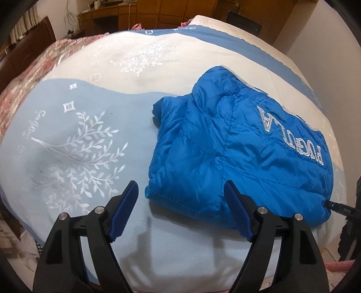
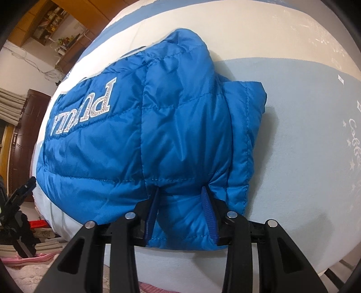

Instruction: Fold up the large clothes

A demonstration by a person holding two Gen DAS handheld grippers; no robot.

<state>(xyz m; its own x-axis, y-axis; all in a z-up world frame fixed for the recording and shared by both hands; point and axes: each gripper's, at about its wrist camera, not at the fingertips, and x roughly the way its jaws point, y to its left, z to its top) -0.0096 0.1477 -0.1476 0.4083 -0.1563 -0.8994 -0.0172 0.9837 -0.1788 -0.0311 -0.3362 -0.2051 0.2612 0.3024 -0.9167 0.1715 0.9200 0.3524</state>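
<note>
Right gripper (image 2: 180,191): pinched on the near hem of the blue quilted jacket (image 2: 144,135), probably to lift or drag the bundle.
Left gripper (image 1: 180,189): spread wide with nothing between its fingers; one fingertip (image 1: 229,187) lies against the hem at the near corner, seemingly ready for a second grip.
Jacket (image 1: 237,144): already folded compact, lettering (image 1: 291,133) up, lying on the bed.
Bedspread (image 1: 74,126): pale blue and cream, embroidered; serves as the folding surface.
Far: wooden cabinets (image 1: 140,13).

Home bedroom: bed w/ blanket (image 1: 94,139), wood cabinets (image 1: 144,13).
</note>
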